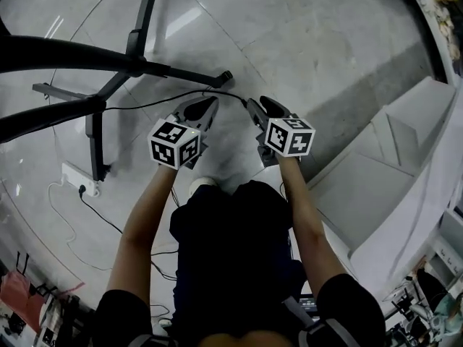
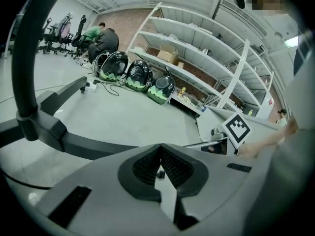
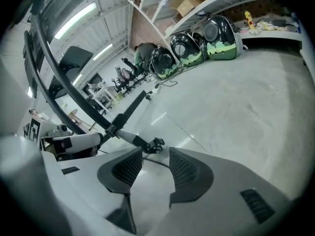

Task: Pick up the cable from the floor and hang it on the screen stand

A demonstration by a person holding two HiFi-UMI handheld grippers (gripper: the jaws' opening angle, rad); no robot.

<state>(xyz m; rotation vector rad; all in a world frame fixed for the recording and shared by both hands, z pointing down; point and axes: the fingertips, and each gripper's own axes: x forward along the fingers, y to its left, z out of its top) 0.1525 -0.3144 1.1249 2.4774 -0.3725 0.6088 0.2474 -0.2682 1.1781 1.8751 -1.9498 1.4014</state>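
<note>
One cable (image 1: 166, 100), pinched by left gripper (image 1: 212, 102), ahead of right gripper (image 1: 257, 104), jaws parted

Head view: from above, steeply down onto floor (image 1: 325, 56) and screen stand (image 1: 137, 63). Left and right gripper views: low over the floor, facing across the room. Shared by all: the screen stand; by both gripper views, domed cases (image 2: 138, 75).

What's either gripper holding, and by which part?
Nothing: right gripper open and empty, left gripper shut with nothing visible between; black cable lies on the floor.
</note>
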